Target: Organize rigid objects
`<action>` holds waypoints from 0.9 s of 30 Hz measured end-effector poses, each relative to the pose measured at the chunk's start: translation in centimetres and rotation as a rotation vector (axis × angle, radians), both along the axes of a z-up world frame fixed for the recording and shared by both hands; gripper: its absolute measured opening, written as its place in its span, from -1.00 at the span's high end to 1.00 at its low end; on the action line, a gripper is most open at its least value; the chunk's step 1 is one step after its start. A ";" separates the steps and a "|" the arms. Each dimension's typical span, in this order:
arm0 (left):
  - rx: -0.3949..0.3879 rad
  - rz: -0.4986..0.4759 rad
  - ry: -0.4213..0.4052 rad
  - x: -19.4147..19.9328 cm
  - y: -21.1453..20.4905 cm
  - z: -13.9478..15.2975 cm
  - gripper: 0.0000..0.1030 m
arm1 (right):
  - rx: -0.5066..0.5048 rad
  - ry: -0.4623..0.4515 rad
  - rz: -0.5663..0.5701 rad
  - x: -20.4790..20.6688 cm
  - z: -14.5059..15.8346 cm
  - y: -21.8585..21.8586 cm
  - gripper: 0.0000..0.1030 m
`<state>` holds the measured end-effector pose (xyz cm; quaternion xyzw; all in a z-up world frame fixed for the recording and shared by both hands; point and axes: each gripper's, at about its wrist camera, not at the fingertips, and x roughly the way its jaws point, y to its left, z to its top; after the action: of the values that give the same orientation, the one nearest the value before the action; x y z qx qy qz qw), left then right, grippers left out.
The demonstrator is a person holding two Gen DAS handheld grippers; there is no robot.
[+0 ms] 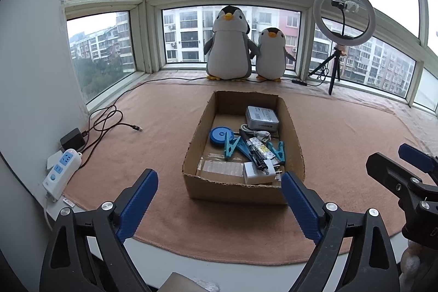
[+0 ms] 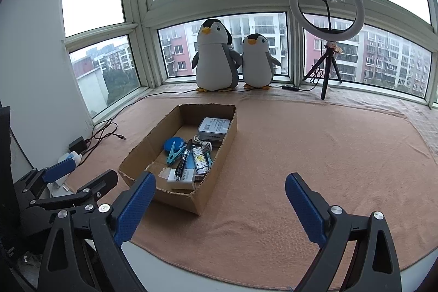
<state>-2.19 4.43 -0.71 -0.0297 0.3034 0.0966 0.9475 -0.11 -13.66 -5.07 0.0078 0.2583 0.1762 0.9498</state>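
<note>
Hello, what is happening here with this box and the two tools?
A person holds a two-finger gripper in each hand and is tidying small rigid things into a cardboard box on a pink cloth. The box already holds a grey tin, blue clips, a pen and a white charger. The left gripper and the right gripper are both open and empty, on the near side of the box.

My cardboard box (image 1: 241, 189) is matt brown with ragged torn edges. It sits on a soft, napped peach cloth (image 1: 342, 133). My gripper fingers (image 2: 137, 205) carry dimpled blue rubbery pads on matt black plastic. The grey case (image 2: 213, 129) looks smooth.
</note>
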 end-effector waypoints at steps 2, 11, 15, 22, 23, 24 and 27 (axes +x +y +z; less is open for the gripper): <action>0.001 0.002 -0.002 0.0 0.0 0.1 -0.85 | -0.002 -0.001 0.000 0.0 0.0 0.0 -0.82; 0.003 0.003 -0.007 0.0 -0.1 0.4 -0.87 | -0.014 -0.010 -0.006 -0.2 0.1 0.1 -0.83; 0.002 0.003 -0.009 0.0 -0.1 0.4 -0.87 | -0.016 -0.012 -0.008 -0.3 0.1 0.1 -0.83; 0.003 0.005 -0.008 0.1 -0.2 0.3 -0.87 | -0.019 -0.007 -0.004 -0.2 0.0 0.1 -0.84; 0.003 0.005 -0.008 0.1 -0.3 0.3 -0.87 | -0.018 -0.007 -0.004 -0.1 0.0 0.0 -0.84; 0.003 0.005 -0.008 0.1 -0.2 0.3 -0.87 | -0.019 -0.007 -0.004 -0.1 0.1 0.0 -0.84; 0.004 0.005 -0.008 0.1 -0.2 0.4 -0.87 | -0.018 -0.007 -0.004 -0.1 0.1 0.0 -0.84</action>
<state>-2.11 4.21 -0.35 -0.0292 0.2992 0.0993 0.9486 -0.23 -13.63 -5.01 -0.0009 0.2565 0.1721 0.9511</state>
